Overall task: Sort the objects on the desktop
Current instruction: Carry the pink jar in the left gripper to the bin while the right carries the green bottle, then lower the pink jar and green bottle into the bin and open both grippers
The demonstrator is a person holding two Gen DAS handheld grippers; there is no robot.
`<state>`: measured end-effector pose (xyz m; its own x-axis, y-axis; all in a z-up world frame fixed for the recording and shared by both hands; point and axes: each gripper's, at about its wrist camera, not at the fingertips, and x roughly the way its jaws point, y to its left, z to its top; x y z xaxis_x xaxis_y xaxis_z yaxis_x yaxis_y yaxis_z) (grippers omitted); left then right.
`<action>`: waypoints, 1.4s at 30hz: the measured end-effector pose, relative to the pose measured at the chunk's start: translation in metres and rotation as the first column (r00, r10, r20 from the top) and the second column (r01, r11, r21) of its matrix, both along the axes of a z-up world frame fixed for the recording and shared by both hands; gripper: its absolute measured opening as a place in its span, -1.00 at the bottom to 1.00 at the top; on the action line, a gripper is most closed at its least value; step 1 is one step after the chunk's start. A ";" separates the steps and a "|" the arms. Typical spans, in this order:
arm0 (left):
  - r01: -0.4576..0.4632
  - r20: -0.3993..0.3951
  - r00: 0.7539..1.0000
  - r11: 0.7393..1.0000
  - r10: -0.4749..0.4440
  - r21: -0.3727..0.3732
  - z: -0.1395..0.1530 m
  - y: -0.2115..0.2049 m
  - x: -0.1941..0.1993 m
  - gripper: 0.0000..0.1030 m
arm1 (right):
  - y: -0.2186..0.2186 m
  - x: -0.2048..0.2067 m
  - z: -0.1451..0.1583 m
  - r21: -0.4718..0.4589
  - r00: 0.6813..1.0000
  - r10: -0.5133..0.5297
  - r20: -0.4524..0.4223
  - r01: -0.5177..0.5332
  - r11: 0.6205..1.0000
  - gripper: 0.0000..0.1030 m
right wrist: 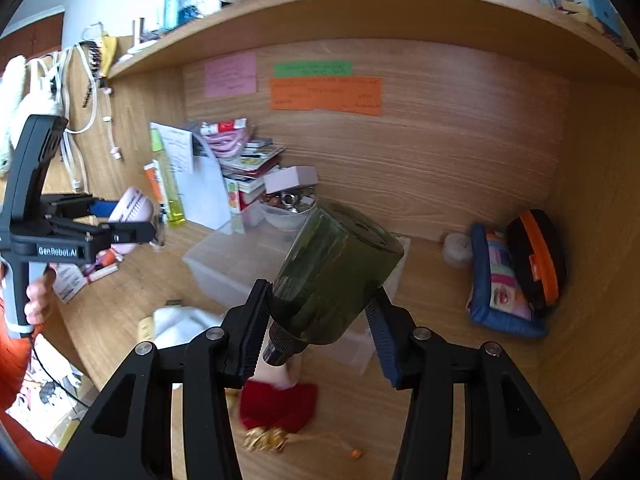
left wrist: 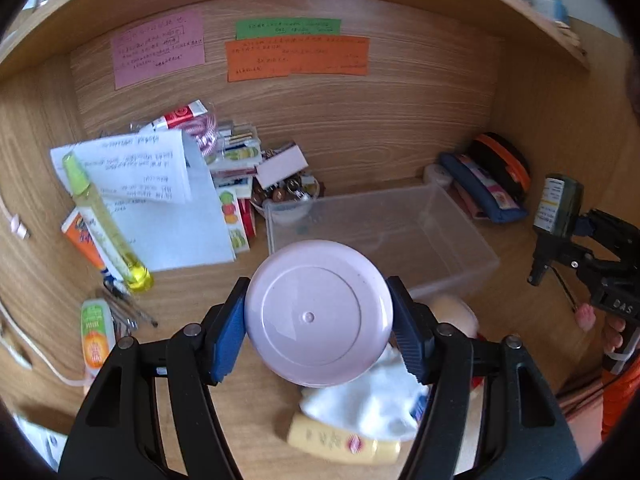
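My left gripper [left wrist: 318, 320] is shut on a round pink jar [left wrist: 318, 316], held above the desk just in front of the clear plastic bin [left wrist: 472, 240]. The jar also shows in the right wrist view [right wrist: 132, 210], in the left gripper [right wrist: 120, 220]. My right gripper [right wrist: 318, 320] is shut on a dark green bottle [right wrist: 340, 276], tilted with its base up, over the bin [right wrist: 208, 268]. In the left wrist view the bottle [left wrist: 558, 208] and right gripper [left wrist: 560, 256] are to the right of the bin.
Papers [left wrist: 160, 200], a yellow spray bottle [left wrist: 108, 224], tubes and small boxes crowd the left of the desk. A bowl of trinkets [left wrist: 288, 196] sits behind the bin. A blue pouch [right wrist: 500, 284] and black-orange case [right wrist: 536, 256] lie at right. White cloth [left wrist: 372, 396], a yellow tube and a red item lie in front.
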<state>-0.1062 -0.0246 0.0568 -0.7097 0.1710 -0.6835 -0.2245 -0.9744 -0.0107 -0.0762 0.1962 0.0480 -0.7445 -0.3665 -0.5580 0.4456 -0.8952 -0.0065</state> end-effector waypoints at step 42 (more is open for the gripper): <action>0.127 0.339 0.939 0.974 -0.058 -0.186 -0.111 0.067 -0.172 0.27 | -0.075 -0.172 -0.104 0.321 0.929 0.059 0.366 -0.185 0.929 -0.14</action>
<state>-0.2787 0.0424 -0.0544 -0.4265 0.0589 -0.9026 -0.3310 -0.9388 0.0952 -0.2480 0.1209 -0.0562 -0.4441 -0.1797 -0.8777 0.5818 -0.8029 -0.1300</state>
